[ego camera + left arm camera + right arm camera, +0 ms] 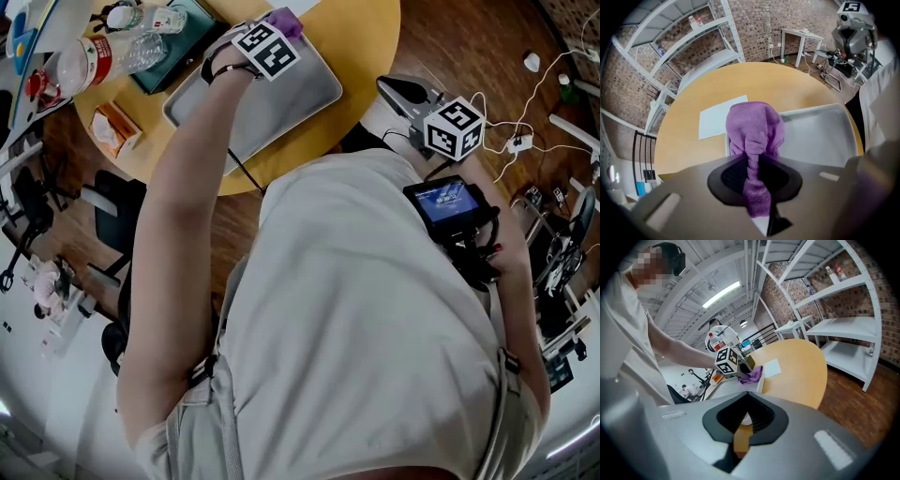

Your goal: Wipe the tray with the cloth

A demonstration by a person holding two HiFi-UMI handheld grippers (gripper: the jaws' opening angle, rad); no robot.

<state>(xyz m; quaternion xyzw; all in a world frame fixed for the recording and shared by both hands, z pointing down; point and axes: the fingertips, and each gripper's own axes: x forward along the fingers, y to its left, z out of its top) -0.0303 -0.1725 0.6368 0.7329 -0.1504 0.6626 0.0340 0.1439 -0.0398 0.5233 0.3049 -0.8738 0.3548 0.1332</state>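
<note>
Purple cloth [754, 126] pinched between left gripper [753, 161] fingers, hanging over far corner of grey tray [820, 136] on round desk [689, 140]. Right gripper [746, 404] fingers narrowly apart, nothing between them.

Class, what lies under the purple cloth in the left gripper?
The grey tray lies under the purple cloth, at the corner beside the white paper. The tray surface directly beneath the cloth is covered, so contact cannot be seen.

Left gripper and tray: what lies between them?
The purple cloth, pinched in the left gripper and hanging over the tray, as the left gripper view shows.
</note>
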